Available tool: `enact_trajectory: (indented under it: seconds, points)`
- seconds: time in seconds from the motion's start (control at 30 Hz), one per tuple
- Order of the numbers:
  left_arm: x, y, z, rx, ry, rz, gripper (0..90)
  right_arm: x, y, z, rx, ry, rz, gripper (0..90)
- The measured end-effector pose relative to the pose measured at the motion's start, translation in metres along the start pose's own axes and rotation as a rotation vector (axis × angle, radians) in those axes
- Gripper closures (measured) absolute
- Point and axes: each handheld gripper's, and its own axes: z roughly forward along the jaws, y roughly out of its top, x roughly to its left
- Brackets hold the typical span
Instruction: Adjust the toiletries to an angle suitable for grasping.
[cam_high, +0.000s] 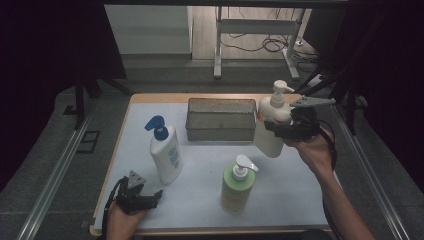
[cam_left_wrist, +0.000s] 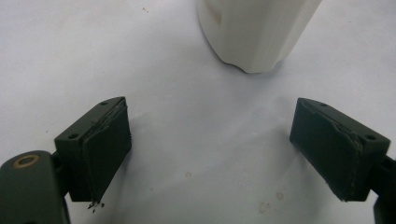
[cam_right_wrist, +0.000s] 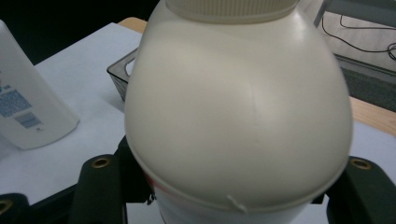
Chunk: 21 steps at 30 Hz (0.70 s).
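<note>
My right gripper (cam_high: 278, 126) is shut on a cream pump bottle (cam_high: 267, 142), which it holds upright above the white table top at the right end of the mesh basket (cam_high: 220, 120). In the right gripper view the cream bottle (cam_right_wrist: 238, 107) sits between the jaws, close to the camera. My left gripper (cam_high: 152, 197) rests low at the table's front left, open and with nothing in it. Its open jaws (cam_left_wrist: 210, 154) point at the base of a white bottle (cam_left_wrist: 257, 32), the one with the blue pump (cam_high: 166, 155).
A green pump bottle (cam_high: 236, 187) stands near the front middle of the table (cam_high: 280, 190). The dark mesh basket is at the back centre. The white bottle (cam_right_wrist: 28, 112) and a basket corner (cam_right_wrist: 122, 70) lie behind the held bottle. Floor rails run along both sides.
</note>
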Motion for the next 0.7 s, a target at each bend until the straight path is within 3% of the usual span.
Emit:
enact_trajectory:
  seconds: [0.7]
  points:
    - [0.0, 0.0, 0.0, 0.001, 0.0, 0.001, 12.4, 0.021, 0.034, 0.035, -0.042, 0.021, 0.004, 37.4]
